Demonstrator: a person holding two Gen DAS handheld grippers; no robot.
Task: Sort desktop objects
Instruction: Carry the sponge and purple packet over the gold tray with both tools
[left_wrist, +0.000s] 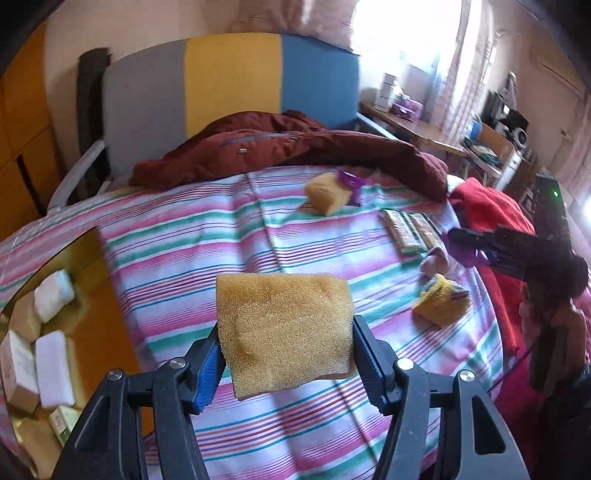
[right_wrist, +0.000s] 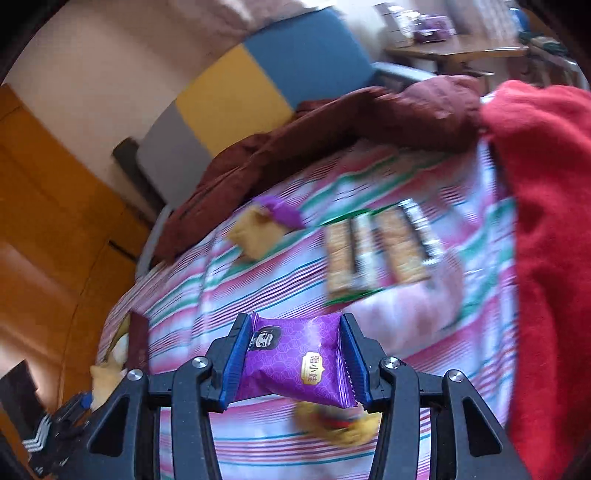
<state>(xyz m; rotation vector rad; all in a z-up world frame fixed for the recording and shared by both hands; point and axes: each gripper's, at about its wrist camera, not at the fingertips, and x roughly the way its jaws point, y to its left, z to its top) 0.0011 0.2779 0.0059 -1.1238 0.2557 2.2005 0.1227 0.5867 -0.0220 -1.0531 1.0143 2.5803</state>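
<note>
My left gripper (left_wrist: 286, 354) is shut on a yellow sponge (left_wrist: 284, 332), held above the striped bedsheet (left_wrist: 207, 236). My right gripper (right_wrist: 295, 365) is shut on a purple snack packet (right_wrist: 295, 363); it also shows at the right of the left wrist view as the right gripper (left_wrist: 476, 240). On the sheet lie a second yellow sponge (left_wrist: 327, 194) with another purple packet (left_wrist: 351, 182) against it, a row of biscuit packs (left_wrist: 412, 230), and a yellow sock (left_wrist: 441, 302). The sock partly shows under the held packet (right_wrist: 340, 424).
A wooden tray (left_wrist: 92, 295) at the left holds white blocks (left_wrist: 53, 290) and small boxes. A dark red jacket (left_wrist: 295, 147) lies across the bed's far side, a red cloth (left_wrist: 491, 210) at its right edge. A desk (left_wrist: 417, 129) stands beyond.
</note>
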